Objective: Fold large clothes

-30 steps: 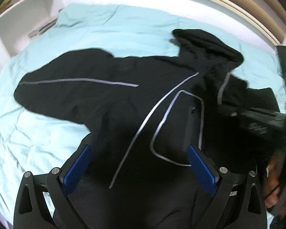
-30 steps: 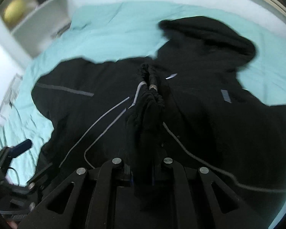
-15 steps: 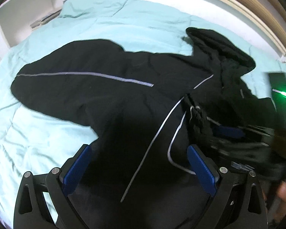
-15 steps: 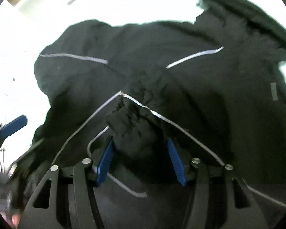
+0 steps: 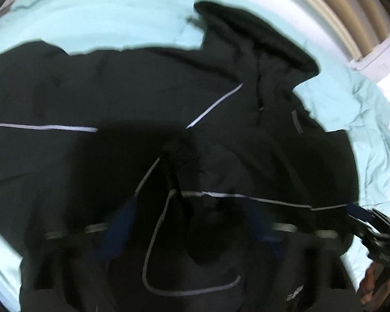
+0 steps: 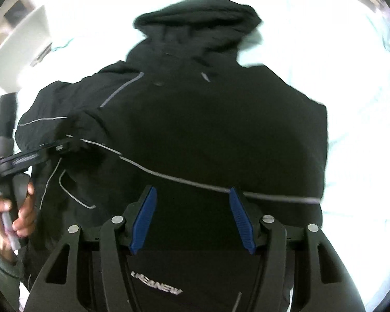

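A large black hooded jacket (image 5: 117,98) with thin grey piping lies spread on a light teal bed (image 5: 122,13). Its right sleeve lies folded across the chest, the cuff (image 5: 179,156) near the middle. My left gripper (image 5: 192,223) is blurred, its blue pads apart, low over the cuff area. In the right wrist view the jacket (image 6: 208,119) fills the frame, hood (image 6: 197,18) at the top. My right gripper (image 6: 192,208) is open and empty above the folded sleeve. The left gripper (image 6: 62,147) shows there at the cuff.
White shelving (image 6: 20,44) stands beyond the bed's left side. A wooden headboard (image 5: 332,18) curves behind the bed. The right gripper (image 5: 361,213) shows at the right edge of the left wrist view. Bare bedding lies on the jacket's right (image 6: 364,130).
My right gripper opened, let go of the sleeve cuff and pulled back to the right. The sleeve now lies across the chest. My left gripper moved forward toward the cuff.
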Tool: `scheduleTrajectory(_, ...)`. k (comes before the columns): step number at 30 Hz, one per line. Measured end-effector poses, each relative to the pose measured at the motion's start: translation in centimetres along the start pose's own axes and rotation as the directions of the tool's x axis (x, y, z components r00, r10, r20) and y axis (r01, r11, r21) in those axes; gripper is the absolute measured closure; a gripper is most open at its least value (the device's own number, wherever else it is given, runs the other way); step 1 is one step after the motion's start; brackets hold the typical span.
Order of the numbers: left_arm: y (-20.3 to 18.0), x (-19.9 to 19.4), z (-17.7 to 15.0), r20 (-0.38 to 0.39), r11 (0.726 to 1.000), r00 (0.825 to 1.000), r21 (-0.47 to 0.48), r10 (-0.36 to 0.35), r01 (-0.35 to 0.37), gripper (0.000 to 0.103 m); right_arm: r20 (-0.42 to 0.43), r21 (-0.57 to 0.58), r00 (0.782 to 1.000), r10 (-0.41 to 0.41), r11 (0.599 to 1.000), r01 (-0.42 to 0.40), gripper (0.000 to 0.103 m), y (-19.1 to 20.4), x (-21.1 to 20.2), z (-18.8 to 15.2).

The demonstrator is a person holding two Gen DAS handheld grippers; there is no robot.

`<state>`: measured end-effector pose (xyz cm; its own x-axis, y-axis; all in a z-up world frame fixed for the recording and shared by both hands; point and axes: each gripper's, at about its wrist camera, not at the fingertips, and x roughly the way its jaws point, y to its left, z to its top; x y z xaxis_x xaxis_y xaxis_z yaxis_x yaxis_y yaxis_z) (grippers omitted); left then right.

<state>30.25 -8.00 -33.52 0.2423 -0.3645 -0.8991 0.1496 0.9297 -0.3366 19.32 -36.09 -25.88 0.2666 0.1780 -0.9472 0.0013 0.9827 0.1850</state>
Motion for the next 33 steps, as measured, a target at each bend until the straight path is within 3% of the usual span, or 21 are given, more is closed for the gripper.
scheduleTrajectory(2, -0.2, 0.4, 0.5, 0.0, 1.0, 1.0, 0.008, 0.012, -0.012, 0.076, 0.0, 0.005, 1.0, -0.009, 1.0, 0.009, 0.043, -0.4, -0.4, -0.2)
scheduleTrajectory(3, -0.6, -0.2, 0.9, 0.028, 1.0, 1.0, 0.02, -0.001, 0.0, 0.084, 0.005, 0.004, 1.0, -0.016, 1.0, 0.016, 0.043, -0.5, -0.5, -0.3)
scheduleTrajectory(7, -1.3, -4.7, 2.5, 0.153, 0.999, 0.988, 0.034, -0.019, 0.014, 0.086, 0.043, 0.023, 0.999, -0.021, 1.0, 0.02, 0.043, -1.5, -1.4, -0.3)
scheduleTrajectory(9, -0.3, -7.2, 3.8, 0.222, 1.0, 0.975, 0.004, 0.0, -0.001, 0.086, 0.058, 0.047, 0.998, -0.022, 0.999, 0.019, 0.043, -2.2, -1.4, 0.1)
scheduleTrajectory(11, 1.7, -8.3, 4.8, 0.244, 0.999, 0.97, -0.042, 0.02, -0.01, 0.086, 0.052, 0.068, 0.998, -0.025, 0.997, 0.021, 0.043, -2.7, -0.6, 0.7)
scheduleTrajectory(14, 5.5, -6.2, 5.5, 0.17, 0.993, 0.984, -0.108, 0.059, -0.041, 0.086, 0.049, 0.092, 0.998, -0.036, 0.995, 0.031, 0.043, -3.1, 1.0, 1.6)
scheduleTrajectory(17, 8.2, -1.5, 4.7, 0.03, 0.987, 0.993, -0.117, 0.113, -0.108, 0.085, 0.021, 0.097, 0.997, -0.071, 0.993, 0.069, 0.043, -2.9, 3.6, 2.3)
scheduleTrajectory(20, 8.4, -0.7, 4.1, 0.046, 0.988, 0.994, -0.12, 0.102, -0.095, 0.082, -0.076, 0.068, 0.988, -0.138, 0.987, 0.143, 0.043, -2.6, 7.4, 2.4)
scheduleTrajectory(25, 7.7, -3.0, 3.6, 0.11, 0.988, 0.985, -0.097, 0.133, -0.122, 0.072, -0.108, 0.065, 0.982, -0.153, 0.985, 0.161, 0.043, -2.8, 9.5, 2.5)
scheduleTrajectory(28, 7.2, -6.6, 2.6, 0.188, 0.978, 0.962, -0.1, 0.2, -0.184, 0.067, -0.115, 0.083, 0.983, -0.143, 0.985, 0.153, 0.043, -3.1, 8.1, 2.9)
scheduleTrajectory(29, 6.5, -8.2, 2.0, 0.225, 0.976, 0.95, -0.081, 0.217, -0.204, 0.061, -0.1, 0.078, 0.984, -0.146, 0.985, 0.154, 0.043, -3.0, 7.2, 2.9)
scheduleTrajectory(30, 5.5, -9.4, 1.4, 0.248, 0.98, 0.948, -0.052, 0.198, -0.191, 0.053, -0.071, 0.067, 0.988, -0.134, 0.988, 0.139, 0.043, -2.6, 5.9, 2.8)
scheduleTrajectory(33, 3.2, -10.7, -0.3, 0.247, 0.995, 0.966, 0.045, 0.072, -0.086, 0.049, 0.008, 0.024, 0.995, -0.103, 0.994, 0.103, 0.042, -1.0, 2.8, 2.0)
